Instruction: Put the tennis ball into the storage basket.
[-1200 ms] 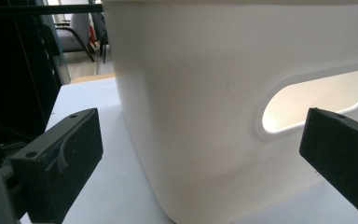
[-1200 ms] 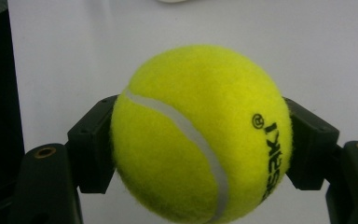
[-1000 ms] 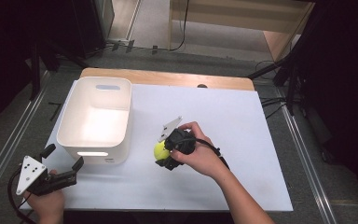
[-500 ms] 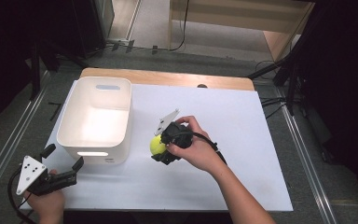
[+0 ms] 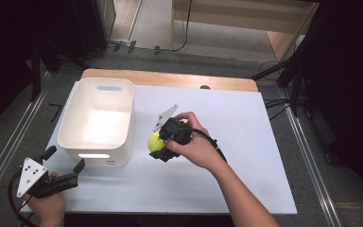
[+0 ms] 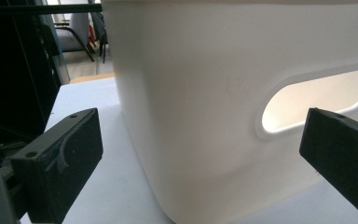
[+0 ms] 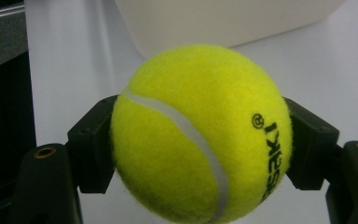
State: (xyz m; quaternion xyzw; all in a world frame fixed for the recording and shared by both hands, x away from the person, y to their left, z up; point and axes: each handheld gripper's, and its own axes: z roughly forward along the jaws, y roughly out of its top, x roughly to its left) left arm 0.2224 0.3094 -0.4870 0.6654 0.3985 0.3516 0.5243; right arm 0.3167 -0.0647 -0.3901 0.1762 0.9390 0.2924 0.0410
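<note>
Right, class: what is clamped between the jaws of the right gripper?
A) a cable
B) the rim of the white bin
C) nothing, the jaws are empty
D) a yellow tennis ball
D: the right gripper has its jaws pressed on both sides of the yellow tennis ball, beside the white bin.

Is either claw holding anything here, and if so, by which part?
The right claw grips the tennis ball across its middle, one jaw on each side. The left claw is open and holds nothing, facing the white bin.
</note>
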